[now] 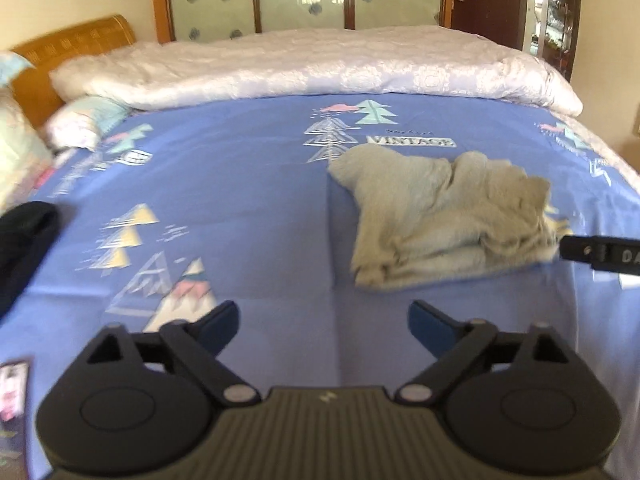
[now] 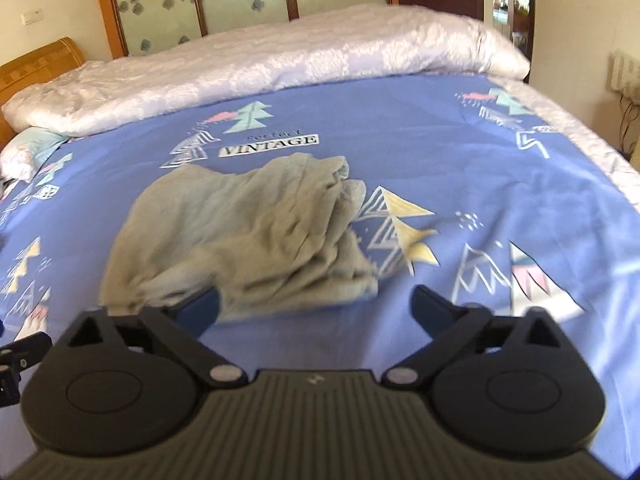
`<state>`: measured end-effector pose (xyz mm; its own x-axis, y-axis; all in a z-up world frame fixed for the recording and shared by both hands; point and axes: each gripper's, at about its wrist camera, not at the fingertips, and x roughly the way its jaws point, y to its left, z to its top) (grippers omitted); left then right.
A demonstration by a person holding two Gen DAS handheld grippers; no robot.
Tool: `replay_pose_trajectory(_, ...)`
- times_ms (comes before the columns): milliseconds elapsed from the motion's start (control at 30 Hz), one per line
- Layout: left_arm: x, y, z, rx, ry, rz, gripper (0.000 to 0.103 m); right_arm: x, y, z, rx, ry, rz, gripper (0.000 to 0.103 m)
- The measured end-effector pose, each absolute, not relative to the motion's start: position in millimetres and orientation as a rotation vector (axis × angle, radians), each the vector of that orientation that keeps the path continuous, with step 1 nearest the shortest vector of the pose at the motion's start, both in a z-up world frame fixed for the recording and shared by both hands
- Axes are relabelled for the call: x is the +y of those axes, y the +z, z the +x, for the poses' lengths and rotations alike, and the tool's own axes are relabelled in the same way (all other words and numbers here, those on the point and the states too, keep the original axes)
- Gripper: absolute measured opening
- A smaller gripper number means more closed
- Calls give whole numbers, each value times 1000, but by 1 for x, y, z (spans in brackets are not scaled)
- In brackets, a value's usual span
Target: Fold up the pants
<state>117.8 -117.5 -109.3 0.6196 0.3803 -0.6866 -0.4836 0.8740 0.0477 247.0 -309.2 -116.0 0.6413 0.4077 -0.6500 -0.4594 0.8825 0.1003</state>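
The pale grey-green pants (image 1: 444, 216) lie folded in a rumpled bundle on the blue patterned bed sheet (image 1: 240, 200). They also show in the right wrist view (image 2: 244, 236). My left gripper (image 1: 324, 322) is open and empty, hovering above the sheet in front and left of the pants. My right gripper (image 2: 316, 308) is open and empty, just in front of the bundle's near edge; its left finger (image 2: 200, 310) overlaps that edge in view. The right gripper also shows at the right edge of the left wrist view (image 1: 600, 254).
A white quilt (image 1: 320, 68) lies rolled along the far side of the bed. Pillows (image 1: 84, 120) and a wooden headboard (image 1: 72, 44) are at far left. A black item (image 1: 24, 240) lies at the left edge. A wardrobe stands behind the bed.
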Motion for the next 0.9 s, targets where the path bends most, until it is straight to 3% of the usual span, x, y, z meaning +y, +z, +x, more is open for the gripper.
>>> replay_pose_trajectory(300,-141,-92,49,720,553,-125,103,-325,-105,169,703,471,-83,103)
replay_pose_trajectory(900,-166,-83,-1,705,569,-126,103,-358,-99,115,758,442,-26,103)
